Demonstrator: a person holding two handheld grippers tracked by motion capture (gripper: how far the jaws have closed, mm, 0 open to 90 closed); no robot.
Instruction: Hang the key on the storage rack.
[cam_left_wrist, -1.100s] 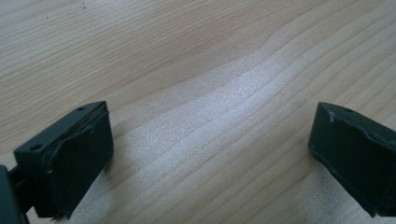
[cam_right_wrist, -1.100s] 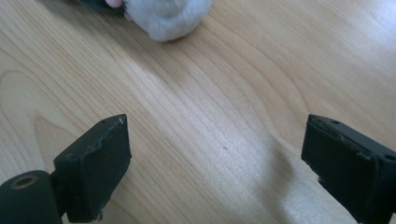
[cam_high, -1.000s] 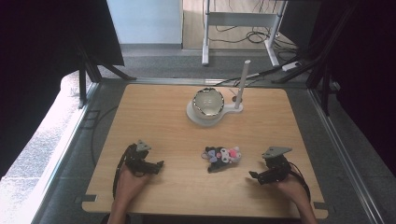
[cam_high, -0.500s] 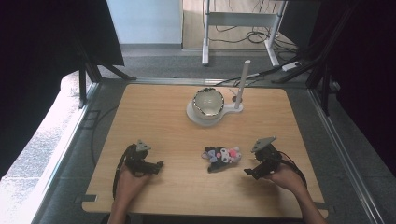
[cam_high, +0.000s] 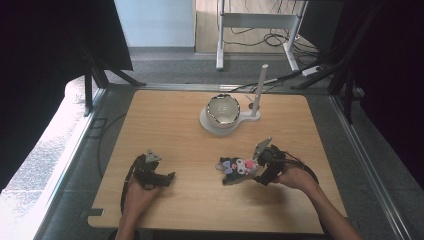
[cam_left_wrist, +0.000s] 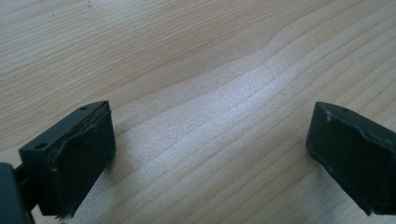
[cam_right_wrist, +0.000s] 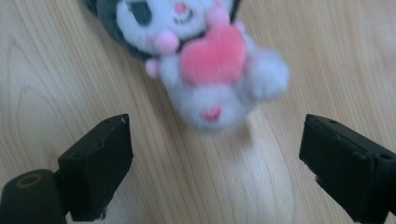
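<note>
A small plush toy (cam_high: 235, 165) (cam_right_wrist: 205, 56), white and dark grey with a pink heart, lies on the wooden table (cam_high: 175, 125) right of centre near the front. My right gripper (cam_high: 260, 172) (cam_right_wrist: 215, 163) is just to its right, open, jaws wide and pointed at the toy, which lies just beyond the jaw tips. My left gripper (cam_high: 167, 177) (cam_left_wrist: 205, 154) rests on the table at the front left, open, with bare wood between its jaws.
A shiny metal bowl (cam_high: 223, 110) sits on a white base (cam_high: 215, 126) with an upright white post (cam_high: 259, 90) at the middle back of the table. Beyond the table are dark curtains, a grey floor and a metal frame's legs (cam_high: 220, 45).
My right gripper has moved left and forward toward the plush toy, now right beside it. The left gripper has stayed put.
</note>
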